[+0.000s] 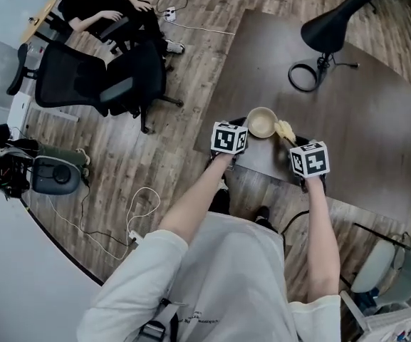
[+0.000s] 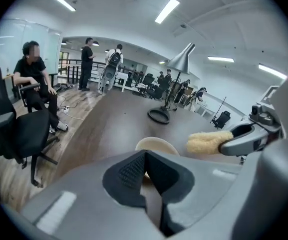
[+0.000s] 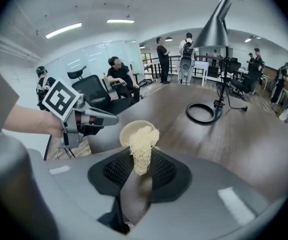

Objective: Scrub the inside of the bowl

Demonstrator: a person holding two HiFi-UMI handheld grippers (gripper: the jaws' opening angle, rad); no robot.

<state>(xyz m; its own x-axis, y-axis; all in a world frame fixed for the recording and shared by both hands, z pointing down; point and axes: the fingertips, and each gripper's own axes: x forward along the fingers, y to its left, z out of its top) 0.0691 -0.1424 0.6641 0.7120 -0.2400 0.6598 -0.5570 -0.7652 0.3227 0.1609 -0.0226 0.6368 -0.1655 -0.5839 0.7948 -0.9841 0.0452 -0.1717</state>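
Bowl-holding falls to the left claw (image 2: pixel 144 155). Its jaws are pinched almost together on the near rim of the round cream-coloured bowl (image 1: pixel 262 122), a hold that, judging by the right gripper view, tips the opening toward the other hand. In the head view the bowl is near the front edge of the dark brown wooden desk (image 1: pixel 347 112), with the left claw on it from eight o'clock. The right claw (image 3: pixel 143 165) clamps a pale yellow fibrous scrubbing pad (image 3: pixel 144 144) at the bowl's four o'clock rim — apparently poised to go in, and whether it touches is unclear.
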